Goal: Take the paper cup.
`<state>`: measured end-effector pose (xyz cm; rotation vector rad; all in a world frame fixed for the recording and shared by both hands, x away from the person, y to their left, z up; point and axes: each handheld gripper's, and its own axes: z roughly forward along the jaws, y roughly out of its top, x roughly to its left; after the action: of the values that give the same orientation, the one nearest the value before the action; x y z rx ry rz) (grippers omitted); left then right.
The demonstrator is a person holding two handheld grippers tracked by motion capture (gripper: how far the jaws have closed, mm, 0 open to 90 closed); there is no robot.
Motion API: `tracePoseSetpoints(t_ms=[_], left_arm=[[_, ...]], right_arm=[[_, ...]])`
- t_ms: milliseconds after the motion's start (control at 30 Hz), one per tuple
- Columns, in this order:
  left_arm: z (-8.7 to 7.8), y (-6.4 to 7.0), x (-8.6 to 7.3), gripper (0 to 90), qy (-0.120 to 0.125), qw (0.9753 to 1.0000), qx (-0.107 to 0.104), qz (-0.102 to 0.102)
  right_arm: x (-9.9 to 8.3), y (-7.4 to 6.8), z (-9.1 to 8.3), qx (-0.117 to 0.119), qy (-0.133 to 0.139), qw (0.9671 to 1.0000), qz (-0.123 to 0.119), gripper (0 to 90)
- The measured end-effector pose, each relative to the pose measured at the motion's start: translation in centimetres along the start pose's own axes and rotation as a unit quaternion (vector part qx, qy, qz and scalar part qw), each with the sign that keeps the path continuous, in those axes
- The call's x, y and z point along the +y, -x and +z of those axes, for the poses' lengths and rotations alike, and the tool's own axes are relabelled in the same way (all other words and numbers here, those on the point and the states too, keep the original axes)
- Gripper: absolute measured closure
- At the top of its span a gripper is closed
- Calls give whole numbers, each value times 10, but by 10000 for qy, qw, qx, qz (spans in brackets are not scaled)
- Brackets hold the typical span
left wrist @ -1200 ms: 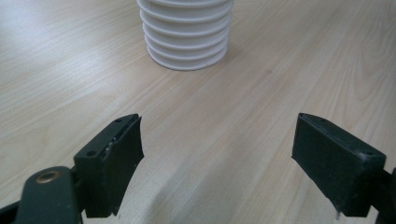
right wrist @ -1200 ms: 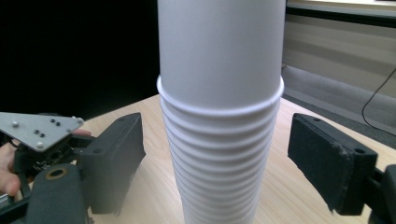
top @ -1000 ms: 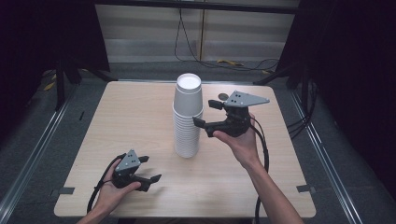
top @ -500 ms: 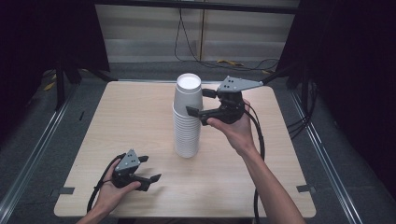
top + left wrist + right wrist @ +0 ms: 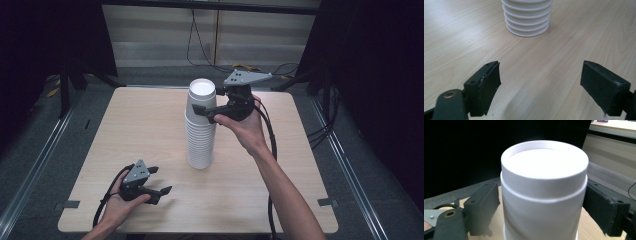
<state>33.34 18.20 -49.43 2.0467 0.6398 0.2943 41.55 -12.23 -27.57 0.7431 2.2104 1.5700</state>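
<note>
Right gripper [image 5: 204,114] risen to top cup, jaws open astride it, tall white ribbed cup stack [image 5: 200,135] upright on bench [image 5: 130,130], left gripper [image 5: 159,181] open, resting

The stack of white paper cups [image 5: 201,125] is the one obstacle on the wooden table [image 5: 135,130] — bare wood lies open all round it. The right gripper [image 5: 206,111] straddles its top cup; the left gripper [image 5: 160,181] sits well apart — open path between.
</note>
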Motion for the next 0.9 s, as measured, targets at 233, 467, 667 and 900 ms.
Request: tracePoseSetpoints(t_ms=[233, 467, 667, 900], left_arm=[[-1, -1, 0, 160, 19, 10000, 16, -22], [0, -1, 0, 161, -24, 10000, 29, 27], [0, -1, 0, 161, -26, 10000, 40, 47], [0, -1, -1, 161, -30, 10000, 31, 48]], right_arm=[[5, 3, 8, 42, -112, 9999, 7, 157], [8, 3, 11, 69, -171, 9998, 10, 168], [7, 6, 12, 123, -178, 9998, 18, 191], [8, 4, 11, 97, -194, 9998, -16, 197]])
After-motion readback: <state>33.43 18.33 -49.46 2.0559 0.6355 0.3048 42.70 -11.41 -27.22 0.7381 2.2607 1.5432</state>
